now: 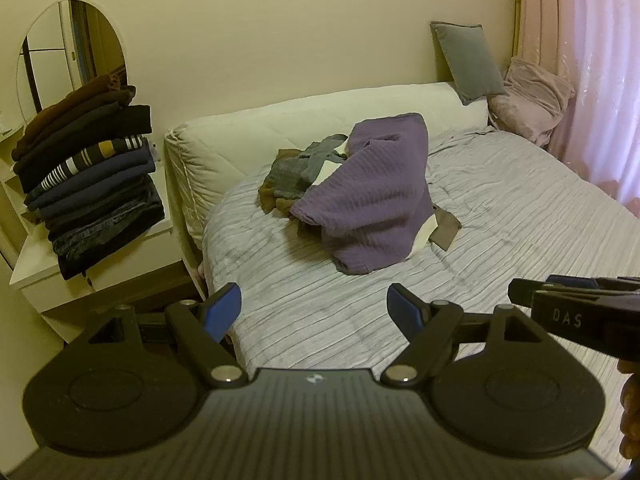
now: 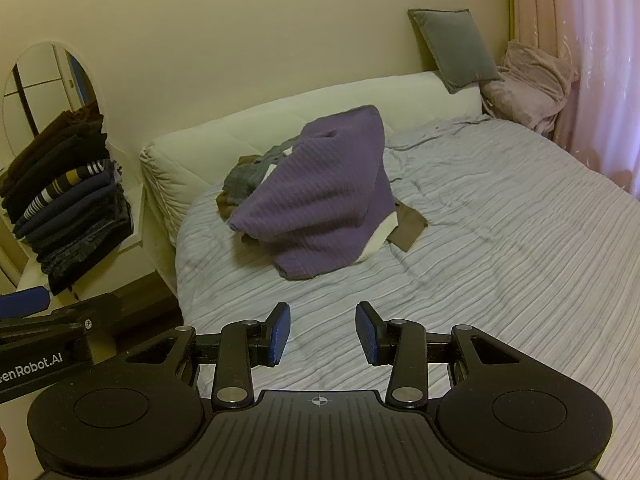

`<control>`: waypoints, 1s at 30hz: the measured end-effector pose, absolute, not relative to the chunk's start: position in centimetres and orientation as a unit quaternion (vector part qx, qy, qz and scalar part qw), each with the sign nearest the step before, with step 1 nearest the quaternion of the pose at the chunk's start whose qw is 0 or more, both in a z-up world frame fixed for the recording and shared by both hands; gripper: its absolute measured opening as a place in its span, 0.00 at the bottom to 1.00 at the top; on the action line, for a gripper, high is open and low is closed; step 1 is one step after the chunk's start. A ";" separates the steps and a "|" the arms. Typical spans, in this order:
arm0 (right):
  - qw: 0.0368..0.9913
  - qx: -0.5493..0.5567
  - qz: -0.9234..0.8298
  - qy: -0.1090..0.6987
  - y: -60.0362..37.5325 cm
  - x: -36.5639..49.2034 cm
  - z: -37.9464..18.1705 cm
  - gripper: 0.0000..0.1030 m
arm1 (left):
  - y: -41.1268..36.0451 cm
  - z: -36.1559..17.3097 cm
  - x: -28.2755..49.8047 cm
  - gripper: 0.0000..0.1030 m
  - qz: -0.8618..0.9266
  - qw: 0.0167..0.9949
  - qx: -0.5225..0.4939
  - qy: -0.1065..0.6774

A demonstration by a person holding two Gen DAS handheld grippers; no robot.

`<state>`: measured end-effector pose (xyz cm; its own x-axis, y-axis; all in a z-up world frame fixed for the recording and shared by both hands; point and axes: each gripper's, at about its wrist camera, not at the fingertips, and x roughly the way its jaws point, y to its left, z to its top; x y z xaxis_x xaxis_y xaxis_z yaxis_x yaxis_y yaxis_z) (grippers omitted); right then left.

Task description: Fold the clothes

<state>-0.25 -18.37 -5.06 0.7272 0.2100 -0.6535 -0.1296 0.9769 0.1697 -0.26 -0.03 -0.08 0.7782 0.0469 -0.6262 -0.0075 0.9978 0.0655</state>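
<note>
On the far left I see an oval mirror (image 1: 70,56) on the cream wall, and in front of it a tall stack of folded clothes (image 1: 90,194), mostly dark with one striped piece, sitting on a white bench (image 1: 36,268) beside the bed. My left tool (image 1: 314,312) hangs over the near left edge of the bed (image 1: 520,240), its blue-padded fingers (image 1: 222,312) spread wide with nothing between them.

In the middle of the bed, on the pale ribbed cover, lies the unfolded heap I am here for: a purple knit sweater (image 1: 368,200) draped over the top, with a grey garment (image 1: 304,168) and a brown garment (image 1: 276,200) bunched at its far left side. A white piece (image 2: 380,240) and a brown flap (image 2: 410,226) stick out from under its right side. The heap is well apart from both tools, toward the cream headboard (image 1: 320,112).

My right tool (image 2: 323,334) hovers over the near part of the bed, its fingers apart and holding nothing, a narrower gap than the left one. In the left wrist view its black body enters from the right edge, beside a glimpse of a hand (image 1: 630,412).

At the far right corner a grey cushion (image 1: 466,60) leans on the wall above the headboard, a crumpled pink pillow (image 1: 530,96) sits beside it, and a pink curtain (image 1: 592,72) hangs along the right.
</note>
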 end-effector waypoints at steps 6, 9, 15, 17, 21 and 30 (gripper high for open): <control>0.927 0.057 0.095 0.358 -18.5 -0.5 -5.3 0.39 | -0.1 -0.2 -0.7 0.75 0.017 0.943 0.027 0.331; 0.927 0.058 0.096 0.358 -18.6 -0.7 -5.4 0.39 | 0.2 -0.5 -1.3 0.75 0.020 0.943 0.025 0.331; 0.927 0.057 0.096 0.358 -18.9 -1.1 -5.1 0.39 | 0.3 -0.8 -1.8 0.75 0.025 0.942 0.022 0.333; 0.927 0.055 0.095 0.359 -18.7 -1.2 -5.2 0.39 | 0.3 -0.9 -2.0 0.75 0.027 0.942 0.021 0.334; 0.926 0.056 0.097 0.361 -19.0 -1.2 -5.3 0.39 | 0.1 -0.9 -2.2 0.75 0.028 0.942 0.021 0.335; 0.926 0.056 0.097 0.361 -19.5 -1.6 -5.5 0.39 | -0.2 -0.5 -2.2 0.75 0.026 0.940 0.022 0.340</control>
